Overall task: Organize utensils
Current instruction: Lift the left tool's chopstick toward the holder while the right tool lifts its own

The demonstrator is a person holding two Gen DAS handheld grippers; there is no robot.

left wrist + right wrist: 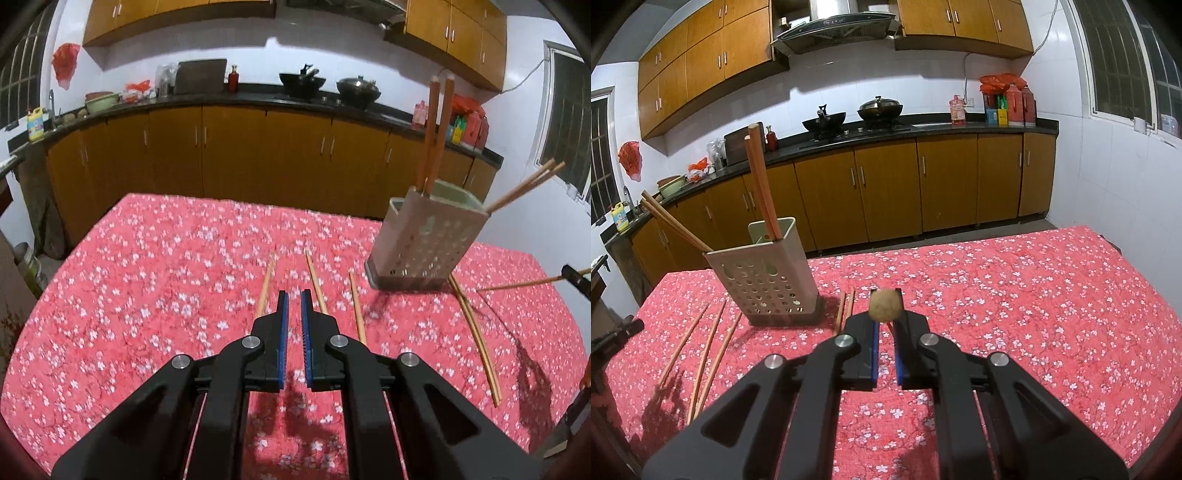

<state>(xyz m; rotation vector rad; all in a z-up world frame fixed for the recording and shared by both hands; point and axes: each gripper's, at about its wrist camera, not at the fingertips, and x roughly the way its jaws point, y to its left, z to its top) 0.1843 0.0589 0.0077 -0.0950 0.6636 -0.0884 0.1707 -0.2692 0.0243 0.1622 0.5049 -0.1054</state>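
Note:
A perforated grey utensil holder (424, 240) stands on the red floral tablecloth (147, 277), with two reddish chopsticks (436, 136) upright and two paler ones (524, 184) leaning out. Several wooden chopsticks (317, 284) lie loose on the cloth around my left gripper (294, 299), which hovers over them, jaws narrowly apart and empty. In the right wrist view my right gripper (885, 306) is shut on one chopstick (884, 304), seen end-on, held above the cloth right of the holder (764, 273). In the left wrist view that chopstick (524, 283) and a gripper tip show at the right edge.
A pair of chopsticks (476, 336) lies right of the holder; in the right wrist view three (705, 350) lie left of it and two (846, 306) beside it. Kitchen cabinets and a counter with woks (849, 118) stand behind. The table's far edge (997, 240) is near.

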